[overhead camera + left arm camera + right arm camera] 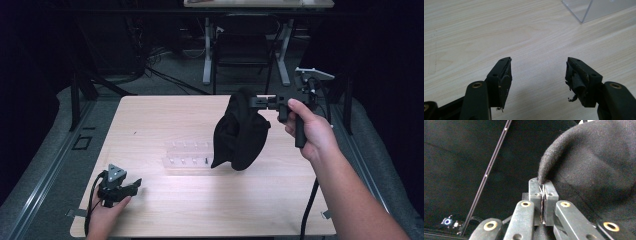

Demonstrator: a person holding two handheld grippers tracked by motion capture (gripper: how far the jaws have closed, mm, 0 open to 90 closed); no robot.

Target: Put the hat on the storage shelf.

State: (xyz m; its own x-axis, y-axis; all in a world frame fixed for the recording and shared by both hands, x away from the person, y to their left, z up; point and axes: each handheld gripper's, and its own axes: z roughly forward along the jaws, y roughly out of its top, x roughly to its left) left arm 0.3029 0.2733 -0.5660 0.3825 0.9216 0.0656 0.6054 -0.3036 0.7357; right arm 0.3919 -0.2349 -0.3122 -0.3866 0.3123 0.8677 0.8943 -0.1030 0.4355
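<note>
A black cloth (241,132) hangs in the air over the middle of the table, pinched at its top edge by my right gripper (254,101), which a hand holds up at the right. In the right gripper view the jaws are pressed together on the cloth's (594,170) hem, right gripper (542,185). The cloth's lower end dangles over a clear plastic tray (187,154). My left gripper (136,184) rests on the table near the front left corner, held by a hand. Its jaws stand wide apart over bare wood, left gripper (539,75), with nothing between them.
The wooden table (150,120) has bare room left and front of the tray. A corner of the clear tray (596,8) shows ahead of the left gripper. Behind the table stand a dark chair (242,47) and white desk legs (206,55).
</note>
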